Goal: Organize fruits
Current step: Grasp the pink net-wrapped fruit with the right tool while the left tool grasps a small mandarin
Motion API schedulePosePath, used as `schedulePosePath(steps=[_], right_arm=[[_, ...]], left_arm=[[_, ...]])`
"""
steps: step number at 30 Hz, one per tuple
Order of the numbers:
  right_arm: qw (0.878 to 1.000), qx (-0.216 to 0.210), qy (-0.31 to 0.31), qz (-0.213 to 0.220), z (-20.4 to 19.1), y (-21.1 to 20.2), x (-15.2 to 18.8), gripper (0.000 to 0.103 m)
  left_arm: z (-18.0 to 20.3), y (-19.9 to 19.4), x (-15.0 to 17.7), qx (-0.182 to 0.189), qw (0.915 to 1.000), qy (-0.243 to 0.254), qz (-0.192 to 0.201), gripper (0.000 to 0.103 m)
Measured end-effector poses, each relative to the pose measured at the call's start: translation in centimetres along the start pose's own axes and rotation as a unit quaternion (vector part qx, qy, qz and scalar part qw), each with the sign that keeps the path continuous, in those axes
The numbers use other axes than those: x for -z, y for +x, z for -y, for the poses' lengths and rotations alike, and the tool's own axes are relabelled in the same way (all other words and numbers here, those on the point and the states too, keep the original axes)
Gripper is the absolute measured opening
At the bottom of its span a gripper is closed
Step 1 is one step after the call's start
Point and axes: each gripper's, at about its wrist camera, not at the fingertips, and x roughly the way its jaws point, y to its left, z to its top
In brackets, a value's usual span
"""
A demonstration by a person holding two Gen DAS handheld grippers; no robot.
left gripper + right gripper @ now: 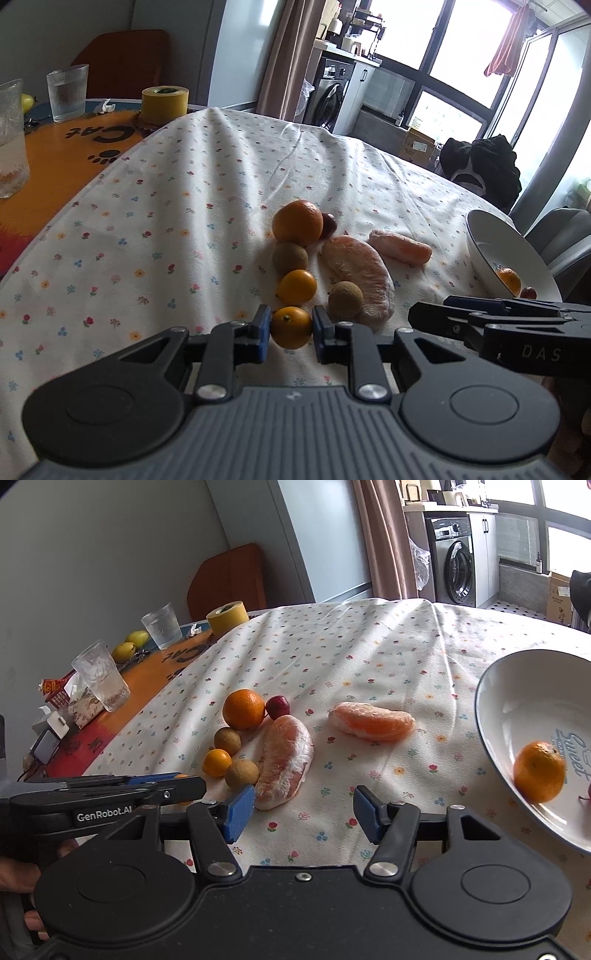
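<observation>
Tabletop [155, 206] under the flowered cloth carries everything; fruit lies ahead of both my tongs.

White bowl [517, 701], ahead and to the right of my right tongs [304, 814], rim near their right pad. It lies well off to the right of my left tongs [291, 328], beyond the right tool's body, which crosses that view. It holds an orange [539, 771] and something small and red, cut off by the frame edge in one view and barely clear of the rim in the other; I cannot name it.

Two wrapped pomelo segments: the nearer one [286, 760] has its long axis running away from me, its near end just beside the left pad of my right tongs. The farther one [373, 722] lies crosswise, ahead and apart.

Loose orange [297, 221] at the far end of the row, a small red fruit [328, 225] touching it behind.

Two brown longans [290, 256] [345, 300], a kumquat [297, 288] between them.

Nearest kumquat [291, 328]: dead centre between my left tongs' blue pads, which are drawn in against its sides. I judge it gripped, though whether it has left the cloth I cannot tell. From the right wrist view it is almost wholly hidden behind the left tool.

Right tongs spread wide, empty, over bare cloth.

Judgement: the carry goes rightward to the bowl, across the right tool.
</observation>
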Motion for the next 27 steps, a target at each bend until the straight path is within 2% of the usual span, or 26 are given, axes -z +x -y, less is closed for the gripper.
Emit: schedulePosePath(steps=[9,27], right_arm=[[1.0,0.002,-0.013,-0.009,-0.8,1.5,-0.3,0.055],[0.997,0.035,-0.063,-0.014,-3.2,4.8,-1.3,0.051]], left_arm=[[-1.6,-0.7,0.0,-0.018,0.9996,-0.016,0.01,0.022],[-3.4,-1.2,0.0,-0.021,0.9991,-0.032,0.016,0.022]])
